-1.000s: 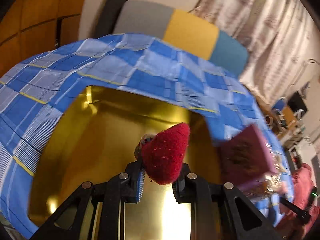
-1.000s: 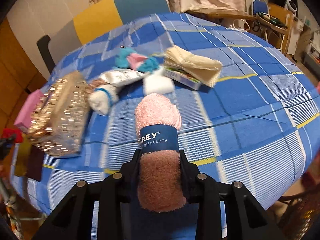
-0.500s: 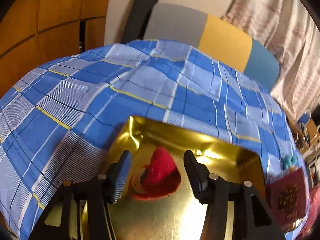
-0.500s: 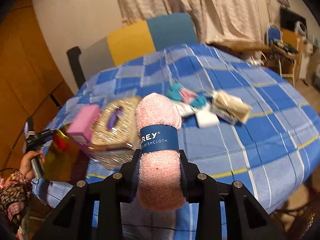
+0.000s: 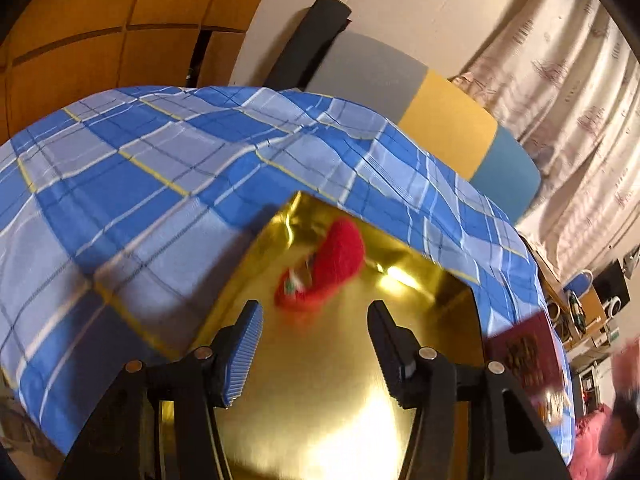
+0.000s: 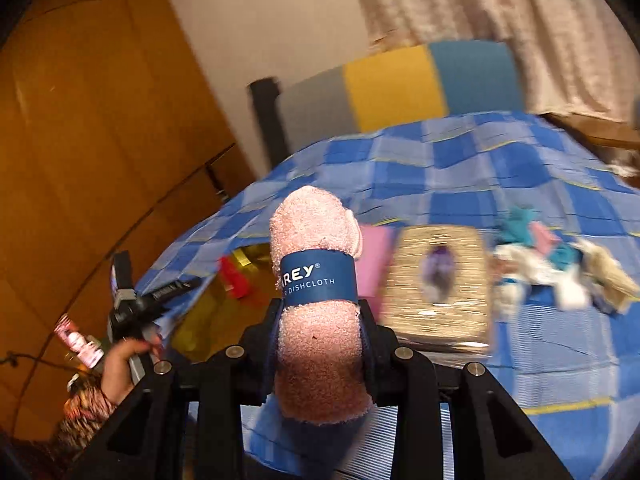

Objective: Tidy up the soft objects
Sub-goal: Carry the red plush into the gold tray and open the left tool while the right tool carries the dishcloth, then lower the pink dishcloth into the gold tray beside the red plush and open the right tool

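Jaws of your left gripper stand wide with nothing between them; the red toy lies ahead in the gold tray. Your right gripper clamps the pink dishcloth roll above the checked tablecloth.

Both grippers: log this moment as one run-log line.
left gripper: open, empty | red plush toy: lying in gold tray | right gripper: shut on pink rolled dishcloth
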Tool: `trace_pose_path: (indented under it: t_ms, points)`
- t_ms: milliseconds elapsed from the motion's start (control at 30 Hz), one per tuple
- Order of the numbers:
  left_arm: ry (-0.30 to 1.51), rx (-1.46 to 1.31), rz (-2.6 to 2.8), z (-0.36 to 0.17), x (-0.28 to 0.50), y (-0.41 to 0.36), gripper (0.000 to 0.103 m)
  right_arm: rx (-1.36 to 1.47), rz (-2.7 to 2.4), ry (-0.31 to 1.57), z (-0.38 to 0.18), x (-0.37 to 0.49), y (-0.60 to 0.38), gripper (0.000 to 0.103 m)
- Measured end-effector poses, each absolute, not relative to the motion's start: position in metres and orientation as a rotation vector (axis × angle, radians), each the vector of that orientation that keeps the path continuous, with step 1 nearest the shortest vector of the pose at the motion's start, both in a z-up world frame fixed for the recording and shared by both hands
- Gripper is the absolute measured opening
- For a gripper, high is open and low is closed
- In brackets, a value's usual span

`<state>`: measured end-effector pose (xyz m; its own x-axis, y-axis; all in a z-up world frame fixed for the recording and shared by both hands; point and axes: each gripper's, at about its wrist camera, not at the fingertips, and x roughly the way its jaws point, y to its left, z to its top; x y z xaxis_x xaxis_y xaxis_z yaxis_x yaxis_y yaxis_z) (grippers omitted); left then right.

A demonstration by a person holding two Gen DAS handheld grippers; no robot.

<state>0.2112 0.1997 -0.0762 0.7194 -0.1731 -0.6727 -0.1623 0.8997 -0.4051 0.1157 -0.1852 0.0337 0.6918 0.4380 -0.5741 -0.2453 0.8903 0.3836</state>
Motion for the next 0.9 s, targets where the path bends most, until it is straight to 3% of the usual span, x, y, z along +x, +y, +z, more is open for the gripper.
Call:
trace_pose_path:
  t_ms: [433,700,900]
  points:
    - [0.750,-0.427,0.031,-0.072,0.130,0.181,0.055,0.195,0.545,1.031,-0.056,0.246,-0.009,0.035]
    - [0.756,-0.476,0.083,-0.079,0.121,0.202,0.055,0.168,0.470,1.082,-0.096,0.315,0.041,0.035]
    - [0.774,-0.481,0.081,-0.086,0.121,0.201,0.055,0.131,0.417,1.026,-0.096,0.343,0.065,0.050]
